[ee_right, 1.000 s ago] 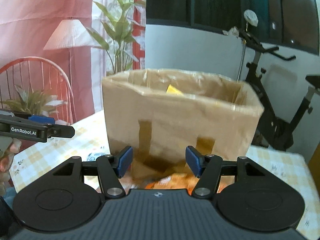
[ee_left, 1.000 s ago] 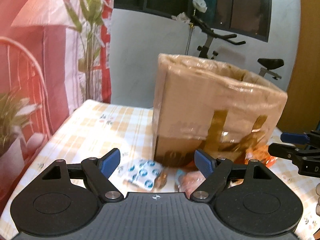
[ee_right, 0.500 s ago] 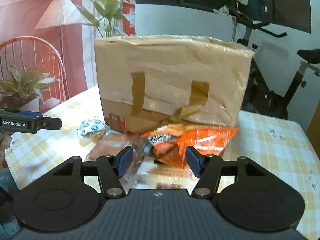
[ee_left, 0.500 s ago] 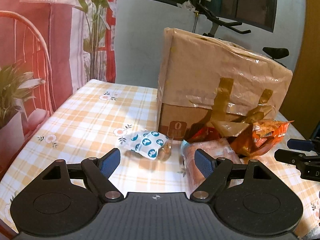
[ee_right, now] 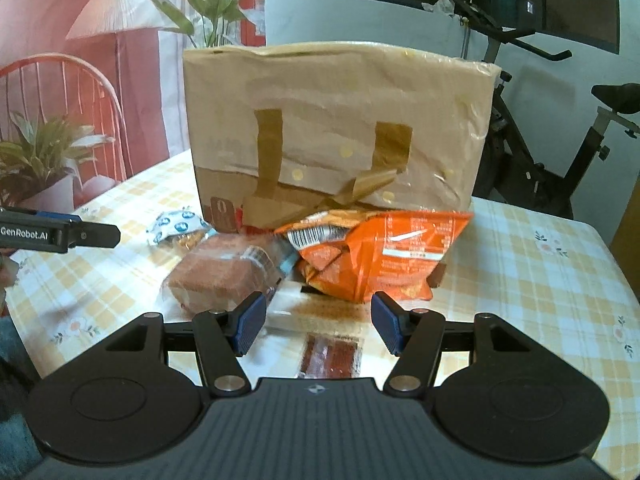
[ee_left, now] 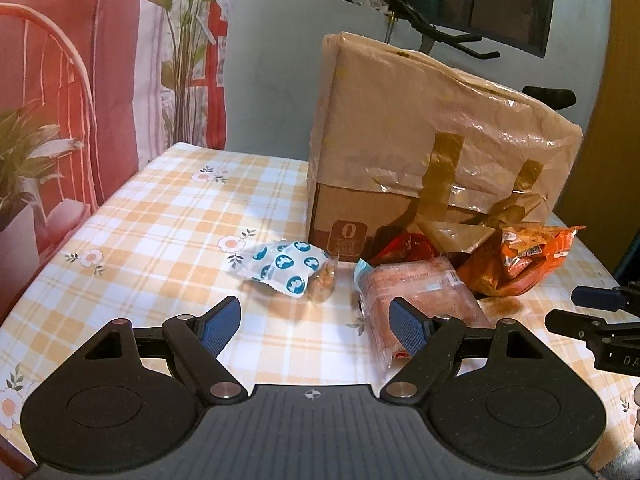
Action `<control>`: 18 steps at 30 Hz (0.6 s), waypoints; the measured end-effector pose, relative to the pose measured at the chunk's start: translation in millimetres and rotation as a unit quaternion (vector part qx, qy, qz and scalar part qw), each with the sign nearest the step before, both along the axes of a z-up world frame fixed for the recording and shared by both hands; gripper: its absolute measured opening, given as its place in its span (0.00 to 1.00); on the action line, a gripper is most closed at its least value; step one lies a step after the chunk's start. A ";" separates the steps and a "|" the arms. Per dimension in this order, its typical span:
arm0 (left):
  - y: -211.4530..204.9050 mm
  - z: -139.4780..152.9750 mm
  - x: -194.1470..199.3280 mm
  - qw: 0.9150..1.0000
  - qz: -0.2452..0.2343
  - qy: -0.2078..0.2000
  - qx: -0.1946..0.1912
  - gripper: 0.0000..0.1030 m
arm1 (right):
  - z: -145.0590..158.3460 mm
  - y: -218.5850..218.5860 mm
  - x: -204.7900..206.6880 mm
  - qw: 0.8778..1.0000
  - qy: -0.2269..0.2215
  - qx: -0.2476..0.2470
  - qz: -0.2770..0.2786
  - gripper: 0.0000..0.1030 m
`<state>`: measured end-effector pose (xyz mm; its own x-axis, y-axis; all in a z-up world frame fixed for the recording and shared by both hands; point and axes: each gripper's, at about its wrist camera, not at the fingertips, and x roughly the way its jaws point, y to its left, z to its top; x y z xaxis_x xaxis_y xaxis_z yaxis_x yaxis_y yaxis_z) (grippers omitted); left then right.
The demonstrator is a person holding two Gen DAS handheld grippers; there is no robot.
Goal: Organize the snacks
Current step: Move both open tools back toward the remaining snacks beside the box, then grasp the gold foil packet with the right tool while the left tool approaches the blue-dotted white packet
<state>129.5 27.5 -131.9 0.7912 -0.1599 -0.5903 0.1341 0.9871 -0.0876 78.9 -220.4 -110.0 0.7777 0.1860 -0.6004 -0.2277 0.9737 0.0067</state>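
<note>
At 12 o'clock from the empty, spread-apart right gripper (ee_right: pixel 318 328), the orange chip bag (ee_right: pixel 376 256) could crush if clamped hard, and the left gripper (ee_left: pixel 316 326) is spread empty too.

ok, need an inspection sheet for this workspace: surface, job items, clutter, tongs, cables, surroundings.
Surface: table with a checked floral cloth, flat.
Job's things: tall plastic-wrapped cardboard box standing upright; in front of it an orange snack bag, a clear-wrapped brown loaf pack, a white packet with blue dots and a partly hidden red packet.
Clutter: a flat wrapped pack right before the right tongs.
Grippers: left tongs open, empty, above the cloth; right tongs open, empty.
Cables: nothing seen.
Surroundings: exercise bike, potted plant, red chair, dark window.
</note>
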 end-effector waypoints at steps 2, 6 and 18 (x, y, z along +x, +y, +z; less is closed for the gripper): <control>-0.4 -1.0 -0.3 1.000 -0.001 0.001 0.000 0.81 | -2.2 -2.8 -1.6 1.000 0.004 0.000 -0.002 0.60; -1.9 -4.0 -0.6 1.000 -0.005 0.005 -0.002 0.81 | -5.7 -9.9 -4.4 1.000 0.010 0.000 -0.010 0.60; -1.8 -13.5 2.8 1.000 -0.010 0.024 -0.006 0.81 | -28.2 -16.2 -15.0 0.997 0.073 -0.030 -0.007 0.60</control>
